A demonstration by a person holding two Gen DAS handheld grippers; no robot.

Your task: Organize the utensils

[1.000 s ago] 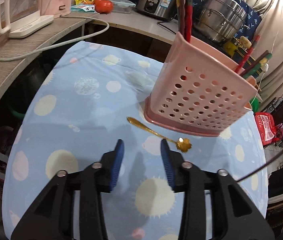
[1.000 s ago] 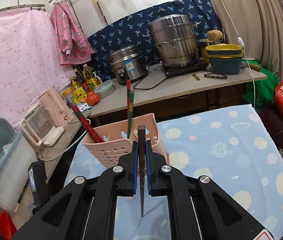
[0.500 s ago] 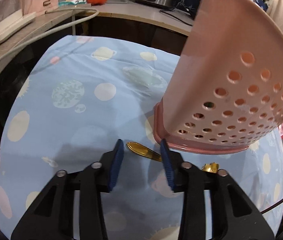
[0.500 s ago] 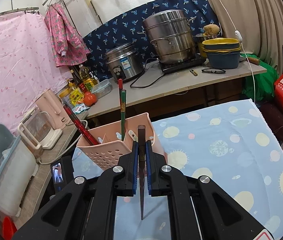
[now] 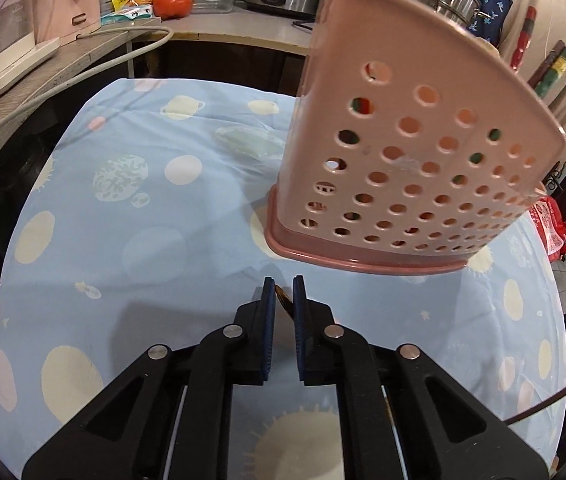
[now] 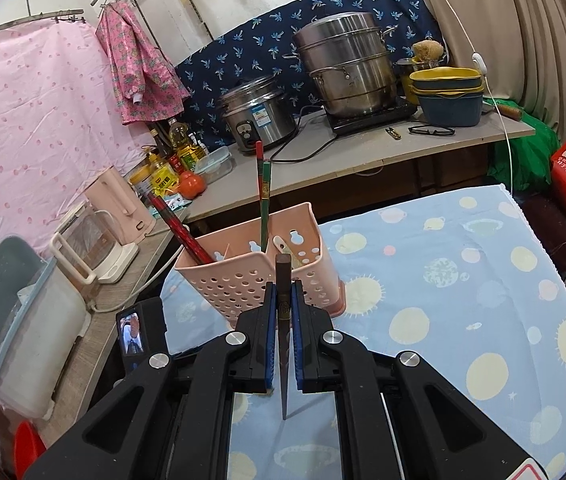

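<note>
Table w/ a pale-blue planet-print cloth (image 6: 463, 280) stood in the foreground. Behind it ran a grey counter (image 6: 363, 160), cluttered: steel steamer pot (image 6: 347, 68), rice cooker (image 6: 257, 114), stacked basins (image 6: 449, 94), oil bottles (image 6: 181, 144), a tomato (image 6: 192, 184) & a pink kettle (image 6: 117, 204). Navy leaf-print fabric (image 6: 243, 52) covered the white wall above; a pink dotted sheet (image 6: 23, 120) hung at left, a pink garment (image 6: 135, 68) beside it. Beige curtain (image 6: 523, 20) at right. Light was even, indoor.
</note>
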